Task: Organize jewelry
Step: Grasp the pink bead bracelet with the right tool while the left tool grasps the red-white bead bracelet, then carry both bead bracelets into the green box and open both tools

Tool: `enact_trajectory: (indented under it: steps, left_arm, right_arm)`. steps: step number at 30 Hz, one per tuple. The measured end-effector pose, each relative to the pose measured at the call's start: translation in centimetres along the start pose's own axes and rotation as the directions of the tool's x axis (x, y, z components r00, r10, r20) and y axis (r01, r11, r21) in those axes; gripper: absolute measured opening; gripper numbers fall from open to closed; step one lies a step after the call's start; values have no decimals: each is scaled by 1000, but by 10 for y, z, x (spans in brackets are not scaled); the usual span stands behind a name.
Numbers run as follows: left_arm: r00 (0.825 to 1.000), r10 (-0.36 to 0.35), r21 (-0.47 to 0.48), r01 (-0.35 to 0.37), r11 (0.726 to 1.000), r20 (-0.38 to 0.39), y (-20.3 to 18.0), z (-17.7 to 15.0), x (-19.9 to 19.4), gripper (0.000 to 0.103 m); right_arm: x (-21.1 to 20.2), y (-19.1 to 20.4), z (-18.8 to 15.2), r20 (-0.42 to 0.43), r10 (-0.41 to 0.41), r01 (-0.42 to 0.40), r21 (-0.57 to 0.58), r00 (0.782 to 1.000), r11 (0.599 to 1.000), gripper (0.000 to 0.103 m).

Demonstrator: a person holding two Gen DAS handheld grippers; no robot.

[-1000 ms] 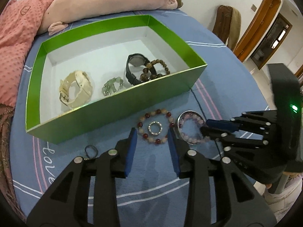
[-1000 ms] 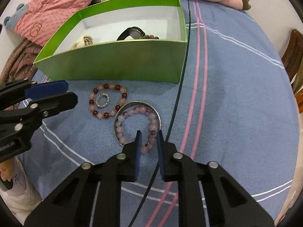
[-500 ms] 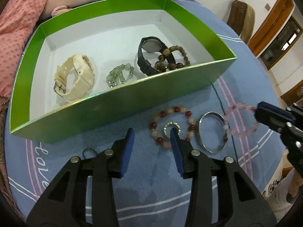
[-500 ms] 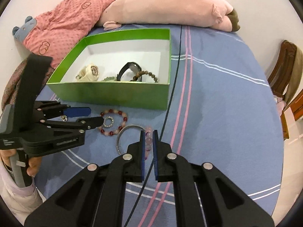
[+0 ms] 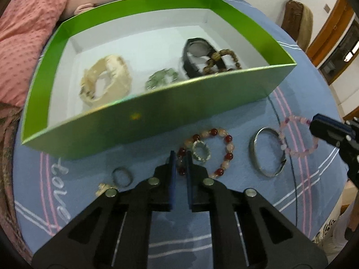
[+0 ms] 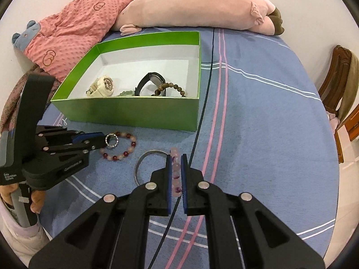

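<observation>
A green box [image 5: 157, 109] [image 6: 134, 112] holds a cream watch [image 5: 105, 80], a green bracelet [image 5: 161, 78], a black watch [image 5: 195, 53] and a brown bead bracelet [image 5: 222, 60]. My left gripper [image 5: 179, 159] [image 6: 102, 140] is shut on the red and cream bead bracelet [image 5: 224, 157] [image 6: 128, 150] at its left side. A sparkly ring [image 5: 202, 152] [image 6: 111, 140] lies inside that bracelet. My right gripper [image 6: 176, 159] [image 5: 314, 125] is shut on the pink bead bracelet [image 5: 296, 139] [image 6: 175, 170], lifted above the cloth. A silver bangle [image 5: 267, 152] [image 6: 145, 161] lies below it.
A thin ring [image 5: 122, 176] and a small gold piece [image 5: 103, 188] lie on the blue cloth [image 6: 258, 134] left of my left gripper. A pink plush pig [image 6: 190, 6] and pink cushion [image 6: 67, 33] lie behind the box. A wooden chair [image 6: 341, 78] stands right.
My left gripper has closed onto the red and cream bracelet. My right gripper has risen with the pink bracelet, clear of the silver bangle.
</observation>
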State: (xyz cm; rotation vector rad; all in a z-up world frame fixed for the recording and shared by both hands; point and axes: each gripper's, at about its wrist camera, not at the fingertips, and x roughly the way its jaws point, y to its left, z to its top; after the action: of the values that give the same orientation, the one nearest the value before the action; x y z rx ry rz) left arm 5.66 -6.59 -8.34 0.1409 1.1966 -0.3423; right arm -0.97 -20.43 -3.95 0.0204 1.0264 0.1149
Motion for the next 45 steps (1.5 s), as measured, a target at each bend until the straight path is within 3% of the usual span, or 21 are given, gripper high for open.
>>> enact_trajectory:
  steps: [8, 25, 35, 45]
  left_arm:
    - [997, -23, -59, 27, 998, 77, 28, -10, -38, 8]
    - [978, -48, -50, 59, 997, 201, 22, -23, -95, 8]
    - [975, -51, -52, 63, 997, 216, 25, -27, -102, 8]
    - [959, -61, -40, 75, 996, 275, 22, -17, -124, 8]
  right_arm:
    - [-6, 7, 5, 19, 27, -26, -17, 999, 1000, 7]
    - [-13, 57, 16, 38, 84, -79, -120, 996, 990, 7]
    - [-3, 67, 12, 6, 97, -95, -144, 995, 985, 7]
    - [-17, 70, 22, 45, 115, -107, -152, 992, 983, 7]
